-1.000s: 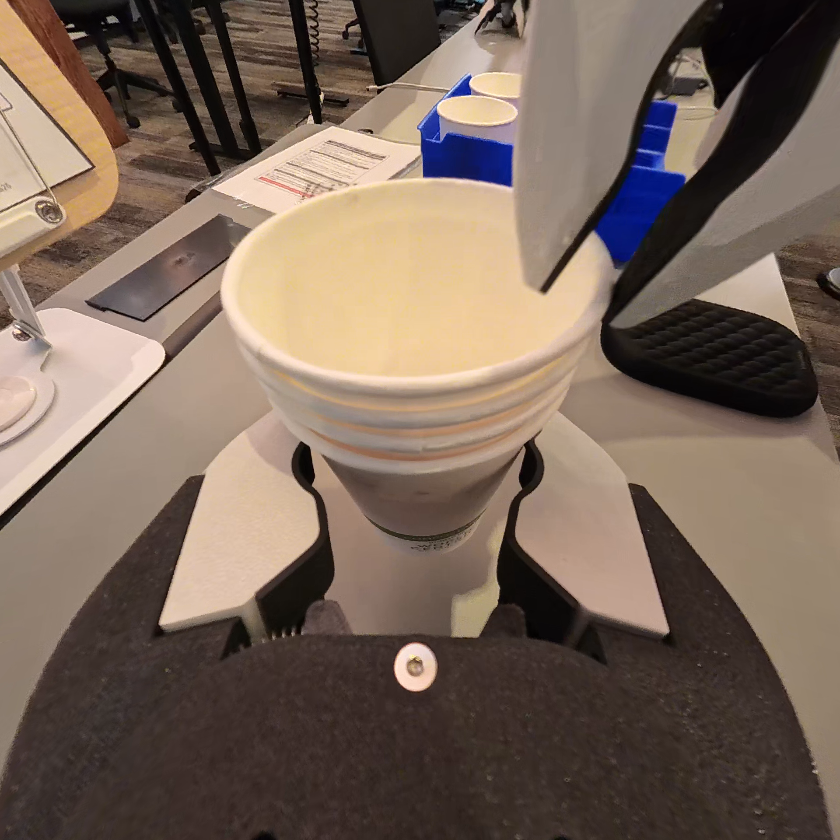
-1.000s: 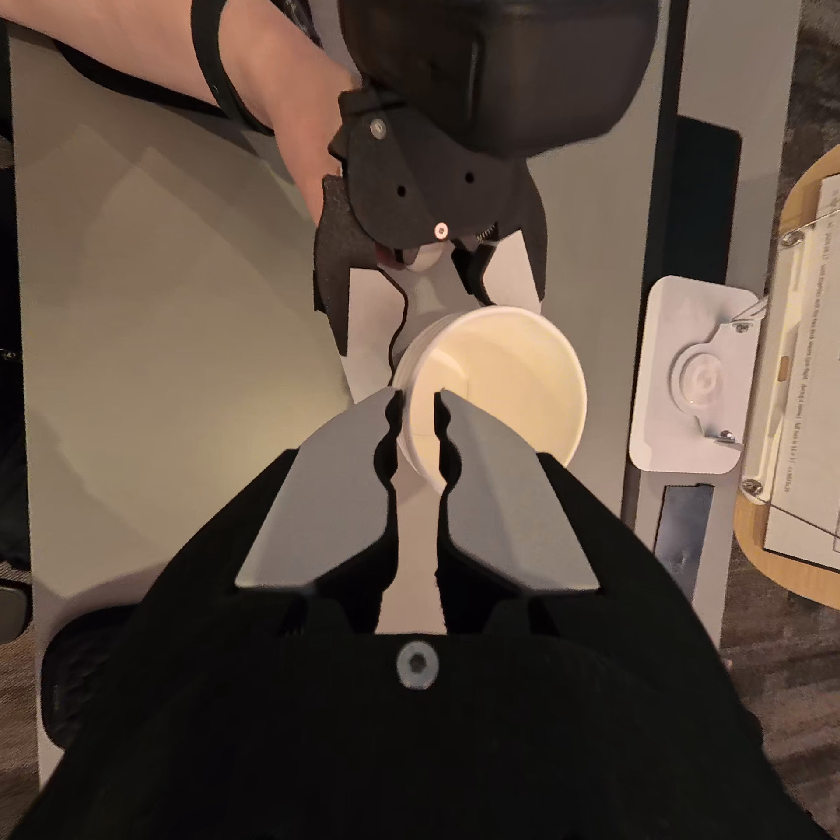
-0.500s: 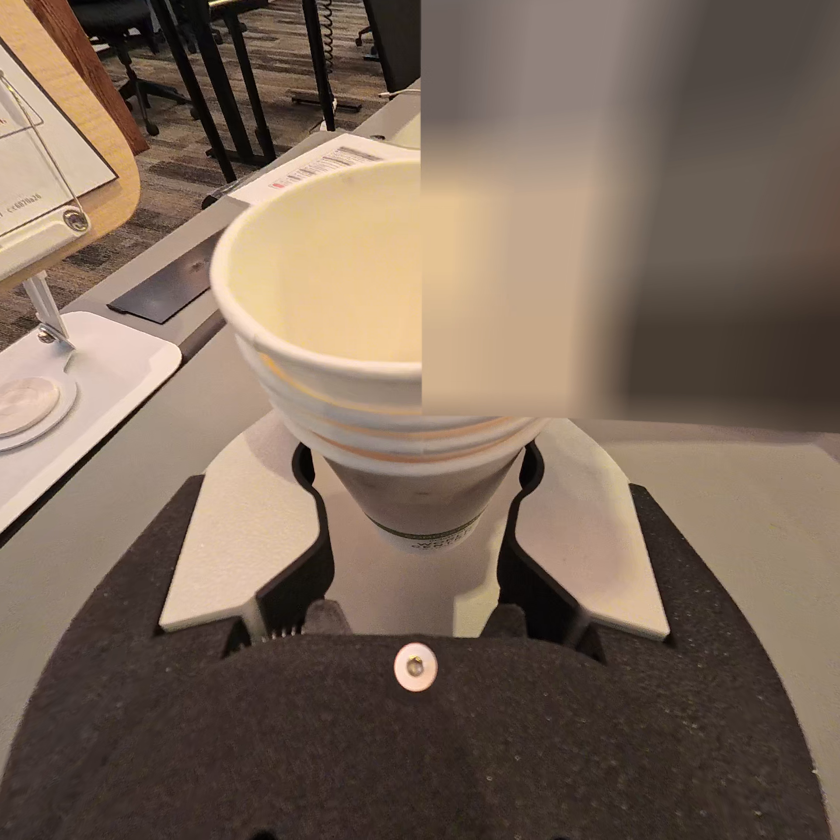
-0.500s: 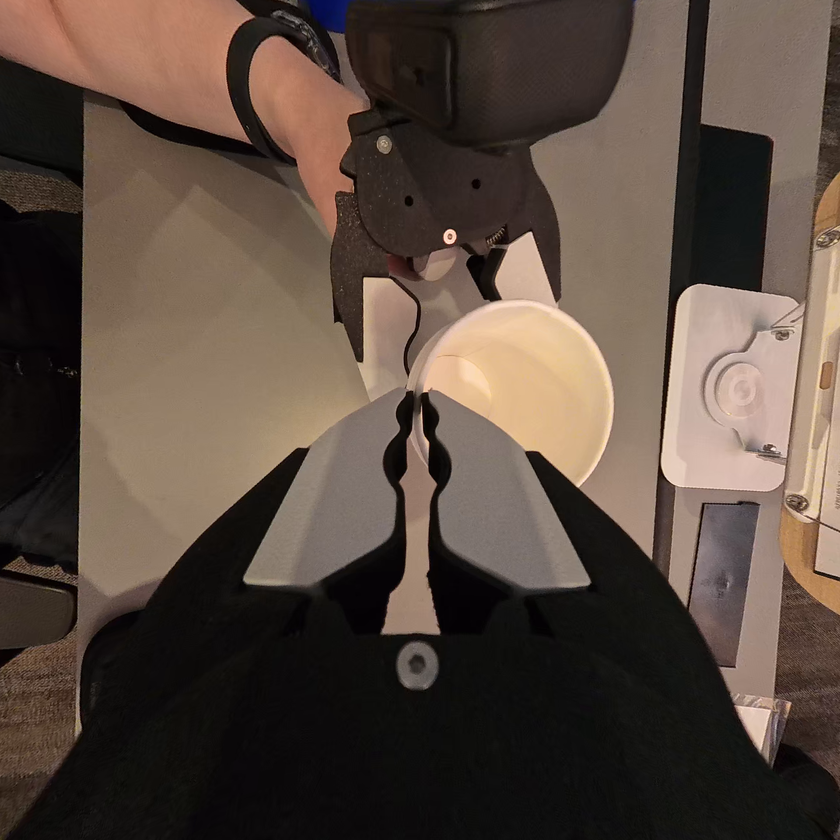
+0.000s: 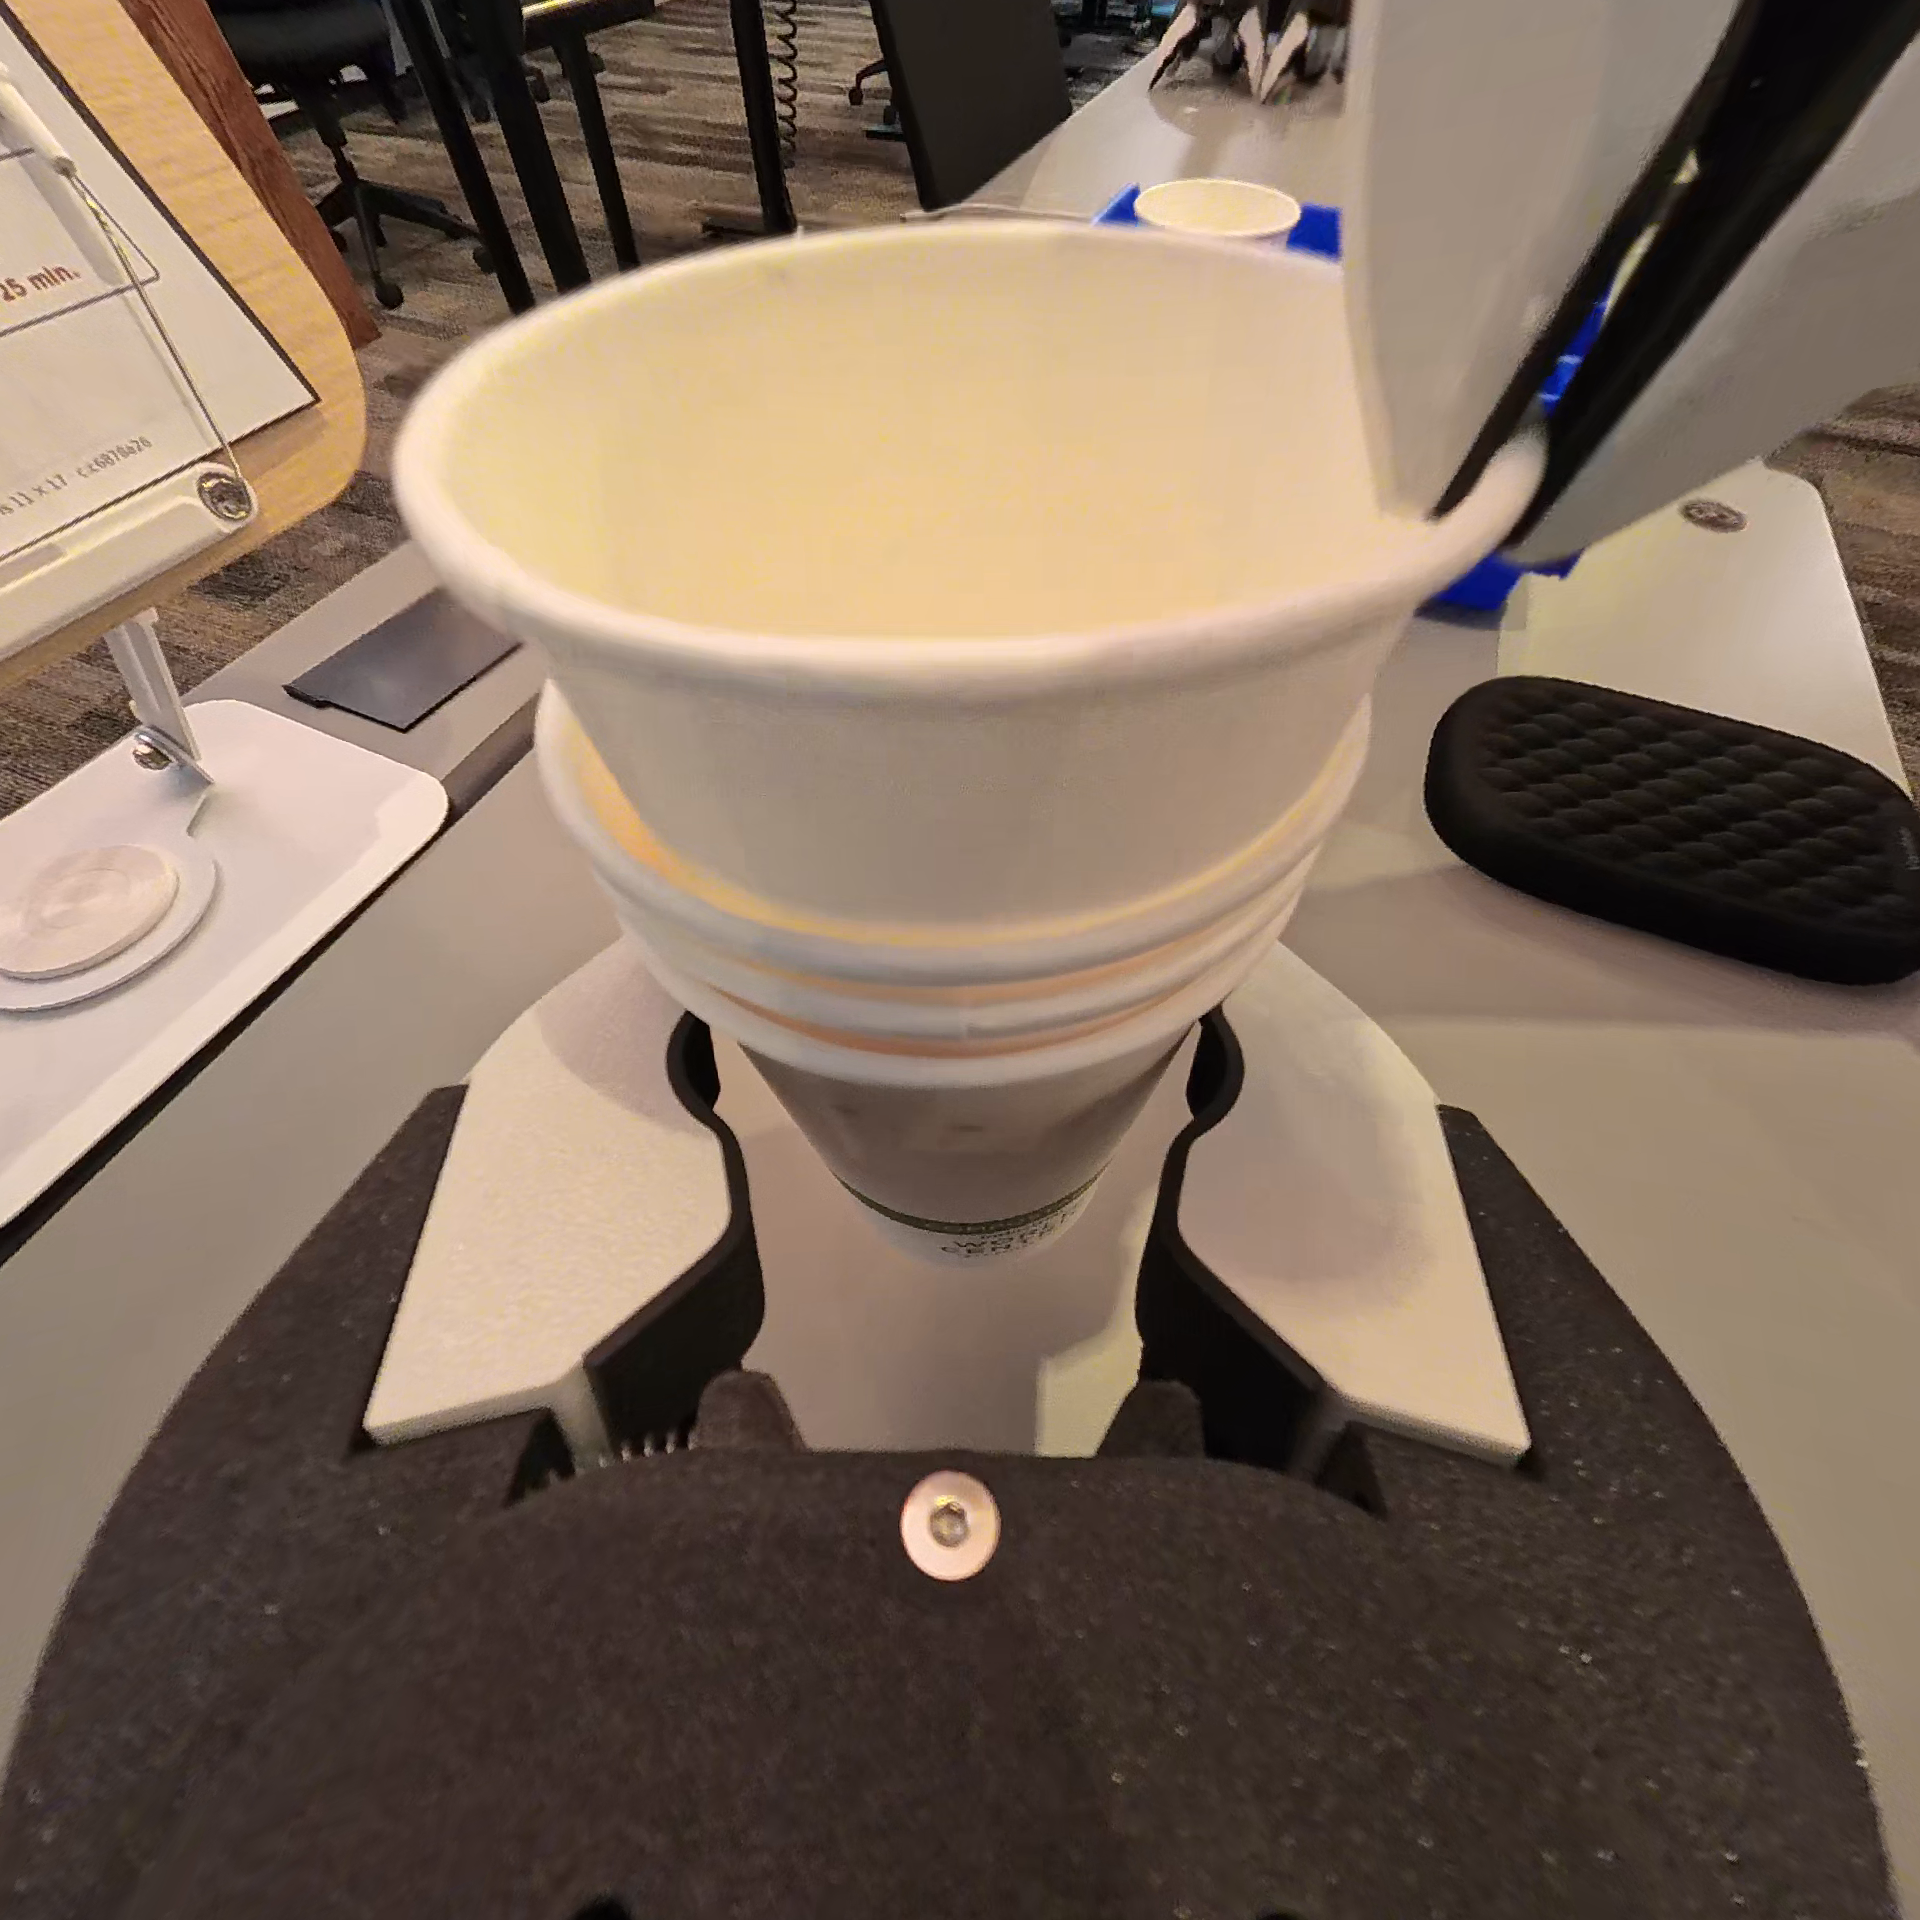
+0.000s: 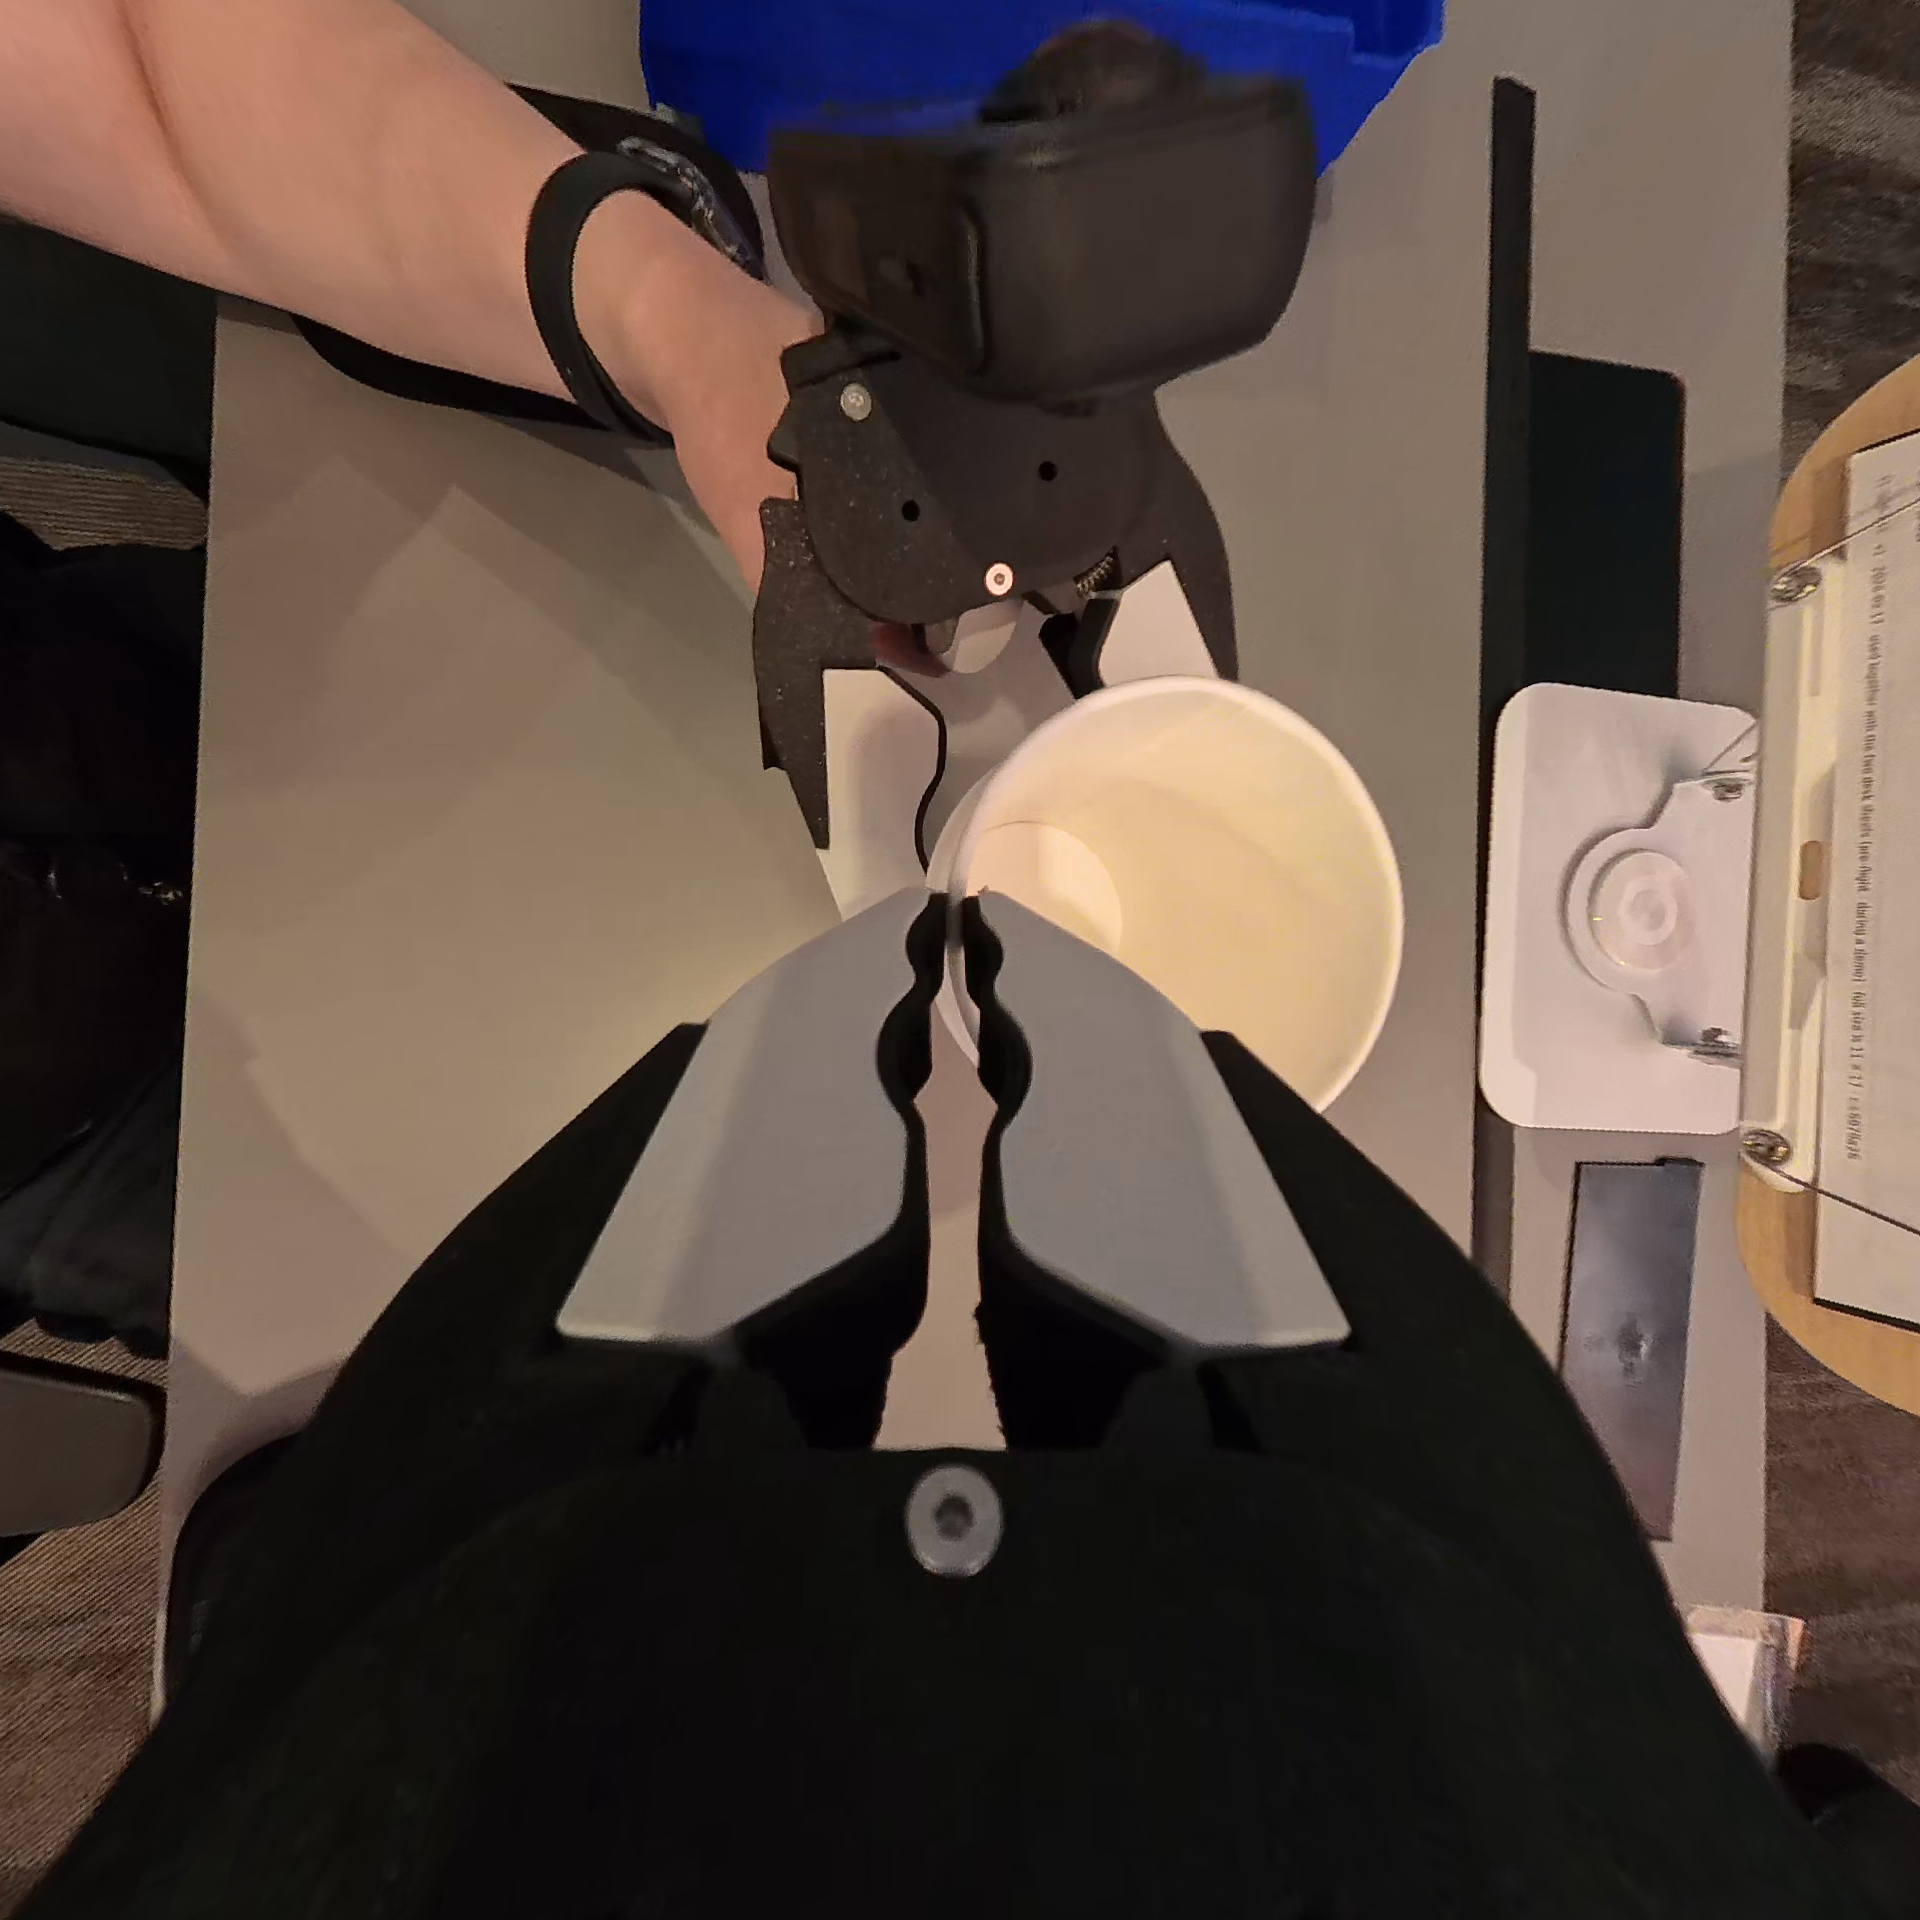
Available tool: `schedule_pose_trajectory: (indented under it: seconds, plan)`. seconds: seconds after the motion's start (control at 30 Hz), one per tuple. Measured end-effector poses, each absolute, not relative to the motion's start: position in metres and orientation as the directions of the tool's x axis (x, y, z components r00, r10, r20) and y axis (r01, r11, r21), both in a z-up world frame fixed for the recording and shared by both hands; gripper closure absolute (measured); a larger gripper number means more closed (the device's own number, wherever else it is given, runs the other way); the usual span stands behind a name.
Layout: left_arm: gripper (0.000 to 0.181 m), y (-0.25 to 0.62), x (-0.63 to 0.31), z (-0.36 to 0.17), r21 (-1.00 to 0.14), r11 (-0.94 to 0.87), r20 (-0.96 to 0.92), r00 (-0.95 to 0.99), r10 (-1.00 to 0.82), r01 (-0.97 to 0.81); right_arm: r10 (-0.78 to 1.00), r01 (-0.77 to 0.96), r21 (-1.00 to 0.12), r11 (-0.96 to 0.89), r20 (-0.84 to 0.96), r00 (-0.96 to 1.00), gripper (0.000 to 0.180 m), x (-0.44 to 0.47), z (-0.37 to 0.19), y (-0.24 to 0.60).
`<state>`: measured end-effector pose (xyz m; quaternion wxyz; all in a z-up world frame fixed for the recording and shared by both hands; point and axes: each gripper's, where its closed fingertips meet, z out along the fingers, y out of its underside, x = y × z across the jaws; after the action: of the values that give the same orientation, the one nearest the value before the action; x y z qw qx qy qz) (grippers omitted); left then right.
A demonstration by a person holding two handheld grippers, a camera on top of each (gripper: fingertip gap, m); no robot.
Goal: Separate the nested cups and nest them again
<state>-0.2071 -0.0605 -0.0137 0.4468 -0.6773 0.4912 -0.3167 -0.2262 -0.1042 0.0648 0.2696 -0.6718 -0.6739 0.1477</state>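
Note:
A stack of nested white paper cups (image 5: 956, 1003) stands upright between the fingers of my left gripper (image 5: 951, 1049), which is shut on the stack's lower body. The top cup (image 5: 935, 790) is raised partly out of the stack and tilts slightly. My right gripper (image 6: 957, 907) comes from above and is shut on the top cup's rim. It shows at the upper right of the left wrist view (image 5: 1496, 488). The right wrist view looks down into the top cup (image 6: 1195, 883).
A blue bin (image 5: 1491, 587) with another paper cup (image 5: 1216, 213) sits behind the stack. A black wrist rest (image 5: 1673, 831) lies to the right. A white stand base (image 5: 229, 831) and a wooden sign board (image 5: 239, 343) are on the left. A person's arm (image 6: 364, 208) holds the left gripper.
My right gripper closed on the top cup's rim and rose. The top cup slid up out of the stack. The left gripper kept its hold on the stack.

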Motion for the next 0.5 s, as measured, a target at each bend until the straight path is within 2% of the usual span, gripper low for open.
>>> schedule_pose_trajectory:
  seconds: [0.17, 0.5]
  plan:
    - [0.091, -0.059, -0.207, -0.017, -0.914, -0.127, -0.002, 0.317, -0.948, -0.386, 0.971, 0.807, -0.586, 0.071, 0.224, 0.077, 0.177, -0.221, 0.083, -0.101]
    - [0.091, -0.066, -0.199, -0.024, -0.911, -0.115, -0.006, 0.291, -0.957, -0.395, 0.916, 0.734, -0.675, 0.074, 0.338, 0.218, 0.177, -0.171, 0.156, -0.107]
